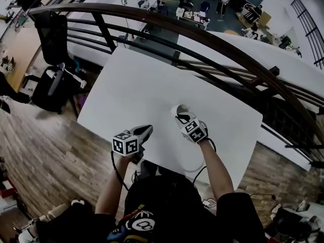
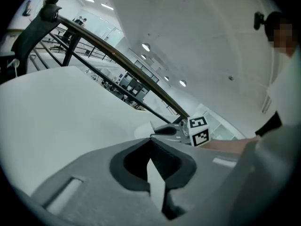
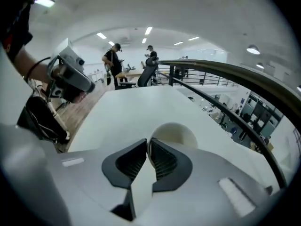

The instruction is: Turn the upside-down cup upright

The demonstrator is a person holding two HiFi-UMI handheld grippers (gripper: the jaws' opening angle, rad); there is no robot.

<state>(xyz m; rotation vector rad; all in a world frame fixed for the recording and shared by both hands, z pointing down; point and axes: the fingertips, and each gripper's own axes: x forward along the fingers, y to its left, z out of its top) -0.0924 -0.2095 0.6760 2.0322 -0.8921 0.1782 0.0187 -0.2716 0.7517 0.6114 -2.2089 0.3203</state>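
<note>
1. Step in hand (a judgement): the turn-over itself. The small white, smooth-walled round cup (image 1: 178, 110) sits near the middle of the flat white rectangular table (image 1: 126, 85). Its mouth shows partly toward the head view, so the cup appears tilted or close to upright, not mouth-down. The exact tilt cannot be read.
2. Right tongs (image 3: 147, 142): the jaws are drawn almost together and appear to pinch the thin wall of the cup at its rim. The cup's rounded body lies just beyond the ribbed pads, on the far side of the tongs from the person.
3. Left tongs (image 2: 150, 144): the jaws are closed with nothing between them. They hang over the near part of the table, beside the right tongs and apart from the cup.
4. Next move (a judgement): roll the right wrist until the cup's base sits flat on the table. Then part the jaws and lift clear.
5. Caution: the grip is on a thin rim. A quick release may tip the cup.
</note>
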